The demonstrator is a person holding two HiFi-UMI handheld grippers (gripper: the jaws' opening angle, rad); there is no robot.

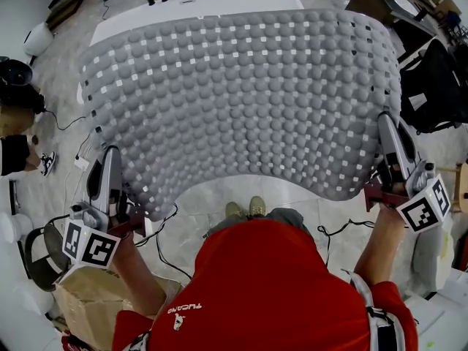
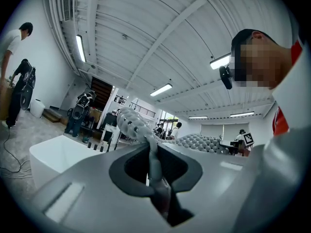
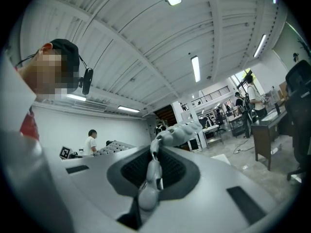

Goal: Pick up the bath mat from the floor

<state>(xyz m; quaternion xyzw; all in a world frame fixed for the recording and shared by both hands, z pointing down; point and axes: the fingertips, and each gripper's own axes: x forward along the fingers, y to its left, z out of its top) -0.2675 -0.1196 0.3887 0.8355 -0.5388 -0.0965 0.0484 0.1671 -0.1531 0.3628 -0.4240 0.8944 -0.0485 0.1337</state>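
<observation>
The left gripper point(image 1: 110, 168) and right gripper point(image 1: 389, 134) have jaws clamped on the near corners of the bath mat point(image 1: 241, 93), which appears light, limp and non-slip.

Person wears a red short-sleeved shirt point(image 1: 285, 284) with small white chest lettering and white-and-black shoulder trim, a black cap point(image 3: 65, 47) and olive shoes point(image 1: 245, 209); left gripper point(image 1: 111, 156) and right gripper point(image 1: 386, 119) are pale grey, each bearing a black-and-white marker cube.

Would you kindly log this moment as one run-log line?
mat: off floor, spread wide | left claw: shut on mat edge | right claw: shut on mat edge
</observation>
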